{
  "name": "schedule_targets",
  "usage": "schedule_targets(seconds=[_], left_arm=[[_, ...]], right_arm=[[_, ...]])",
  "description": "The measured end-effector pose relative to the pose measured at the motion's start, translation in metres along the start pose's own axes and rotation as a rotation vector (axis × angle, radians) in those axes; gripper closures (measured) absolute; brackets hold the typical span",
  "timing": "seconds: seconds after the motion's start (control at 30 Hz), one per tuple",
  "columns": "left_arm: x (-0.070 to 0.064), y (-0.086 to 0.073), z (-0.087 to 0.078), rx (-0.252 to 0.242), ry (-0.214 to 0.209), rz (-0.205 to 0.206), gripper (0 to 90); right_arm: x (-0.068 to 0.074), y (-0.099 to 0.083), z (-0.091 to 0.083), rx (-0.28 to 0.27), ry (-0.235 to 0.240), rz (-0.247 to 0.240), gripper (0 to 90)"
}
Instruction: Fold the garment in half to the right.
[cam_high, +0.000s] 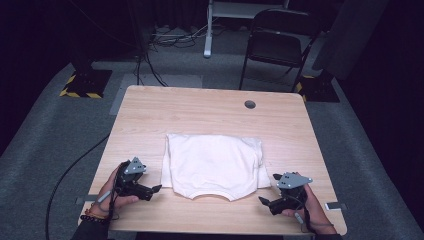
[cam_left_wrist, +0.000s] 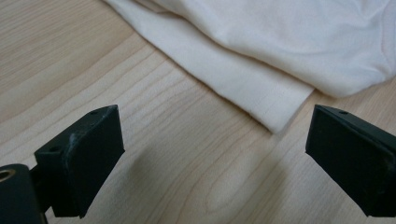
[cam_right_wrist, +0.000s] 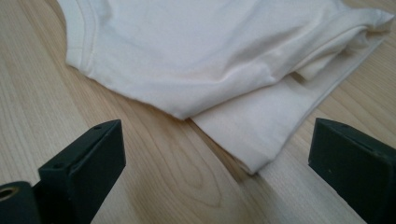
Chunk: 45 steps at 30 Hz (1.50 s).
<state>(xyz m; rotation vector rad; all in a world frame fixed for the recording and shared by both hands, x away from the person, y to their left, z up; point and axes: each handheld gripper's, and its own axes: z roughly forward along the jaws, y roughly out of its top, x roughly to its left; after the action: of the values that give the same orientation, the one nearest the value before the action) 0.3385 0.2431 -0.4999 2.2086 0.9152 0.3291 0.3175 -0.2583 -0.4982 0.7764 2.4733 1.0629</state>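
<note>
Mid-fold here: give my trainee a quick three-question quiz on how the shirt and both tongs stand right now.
1. True or false: the left tongs are shut on the white shirt.
2. Which shirt edge faces the person: A) the neckline, B) a sleeve, C) the bottom hem?
3. Fill in: both tongs sit at the shirt's near ____.

Key
1. False; the left tongs are open, with the cloth corner lying on the table ahead of them.
2. A.
3. Corners; the right tongs are open too.

We hold our left gripper and right gripper low (jaws spread wide on both), angled inward toward each other.
</note>
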Motion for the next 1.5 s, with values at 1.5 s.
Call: schedule_targets(seconds=[1.5], left_arm=[[0.038,0.053,0.057,0.042,-0.034,-0.126,3.7]], right_arm=[[0.028,0.035,0.039,0.015,0.054,-0.108,4.9]])
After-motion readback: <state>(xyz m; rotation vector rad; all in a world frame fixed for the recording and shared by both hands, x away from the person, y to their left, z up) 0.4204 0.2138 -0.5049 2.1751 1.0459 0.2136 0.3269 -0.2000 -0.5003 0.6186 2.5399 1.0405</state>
